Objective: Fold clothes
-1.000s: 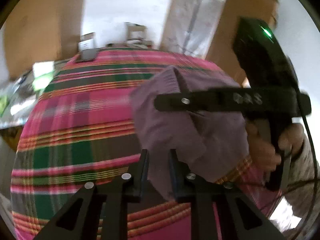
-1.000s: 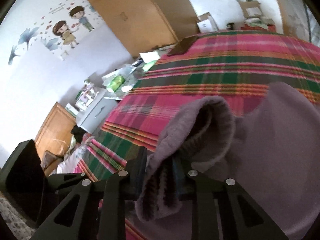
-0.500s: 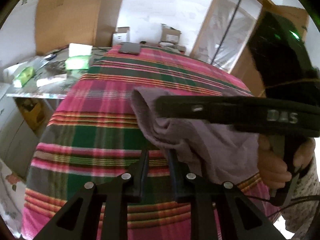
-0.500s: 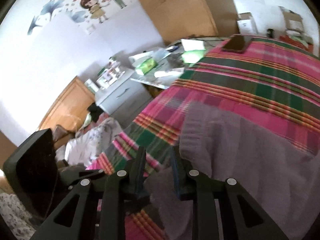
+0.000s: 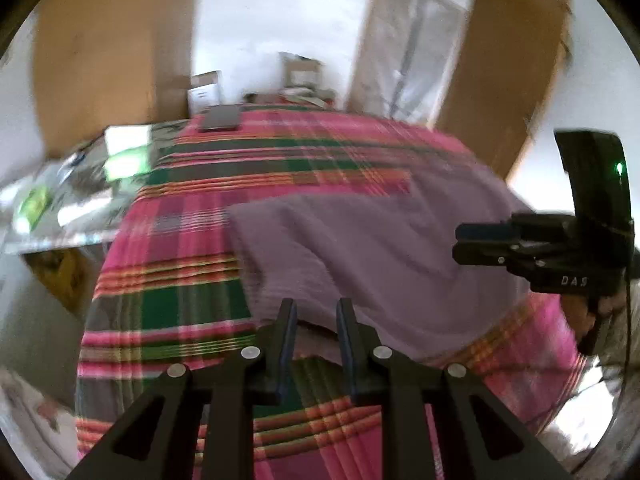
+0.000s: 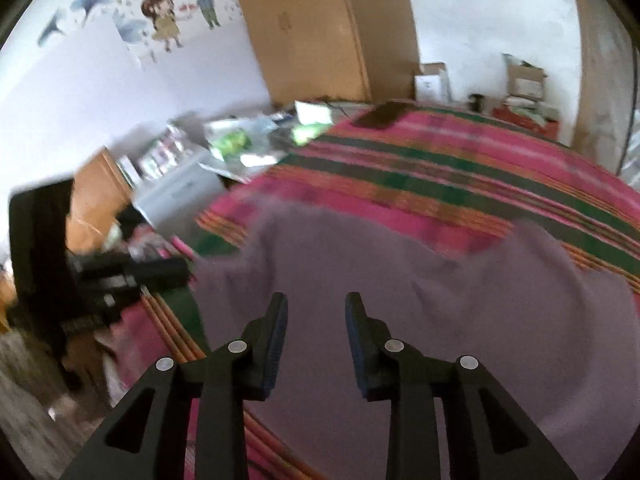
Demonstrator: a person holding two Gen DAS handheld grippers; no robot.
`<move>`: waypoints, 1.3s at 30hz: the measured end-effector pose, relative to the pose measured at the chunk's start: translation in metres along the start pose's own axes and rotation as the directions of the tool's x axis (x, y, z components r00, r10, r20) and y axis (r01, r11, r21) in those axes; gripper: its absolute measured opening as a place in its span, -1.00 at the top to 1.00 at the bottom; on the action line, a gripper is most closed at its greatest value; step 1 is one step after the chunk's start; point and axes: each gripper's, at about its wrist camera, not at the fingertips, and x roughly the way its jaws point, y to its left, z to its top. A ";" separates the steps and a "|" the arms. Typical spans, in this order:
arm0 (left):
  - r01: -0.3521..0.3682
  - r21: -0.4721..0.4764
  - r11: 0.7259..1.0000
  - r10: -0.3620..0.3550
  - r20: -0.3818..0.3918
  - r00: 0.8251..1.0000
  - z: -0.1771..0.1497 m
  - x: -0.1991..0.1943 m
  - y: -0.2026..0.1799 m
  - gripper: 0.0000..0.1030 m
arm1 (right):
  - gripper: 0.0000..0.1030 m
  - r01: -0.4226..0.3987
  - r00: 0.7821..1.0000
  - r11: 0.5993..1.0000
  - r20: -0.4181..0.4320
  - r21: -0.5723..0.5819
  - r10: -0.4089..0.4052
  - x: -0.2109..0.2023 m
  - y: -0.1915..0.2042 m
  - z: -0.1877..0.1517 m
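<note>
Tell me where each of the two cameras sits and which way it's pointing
Left wrist: sits on the left tongs, faces along the plaid bed toward the wardrobe; right tongs and a hand show.
Right wrist: sits on the right tongs, open above the purple garment, faces the sticker wall; left tongs show.
Shared: bed, garment, dark phone.
</note>
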 end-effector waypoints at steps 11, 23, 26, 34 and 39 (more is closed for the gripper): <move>-0.142 0.495 0.857 0.144 0.033 0.989 -0.028 0.010 -0.070 0.43 | -0.05 0.092 0.992 0.963 -0.056 -0.253 -0.110 -0.012 0.012 -0.061; -0.220 0.487 0.845 0.229 0.042 0.972 -0.017 0.022 -0.052 0.43 | -0.05 0.105 0.987 0.953 -0.084 -0.285 -0.134 0.008 0.018 -0.073; -0.222 0.457 0.861 0.232 0.034 0.972 -0.013 0.024 -0.042 0.43 | 0.06 0.118 0.988 0.957 -0.064 -0.264 -0.140 0.007 0.015 -0.070; -0.178 0.398 0.900 0.181 0.031 0.983 -0.005 0.015 -0.033 0.43 | 0.90 0.112 0.993 0.967 -0.018 -0.228 -0.119 -0.001 0.012 -0.060; -0.094 0.445 0.891 0.090 0.031 0.995 -0.007 0.010 -0.049 0.43 | 0.91 0.115 0.993 0.977 0.004 -0.180 -0.116 -0.003 0.004 -0.052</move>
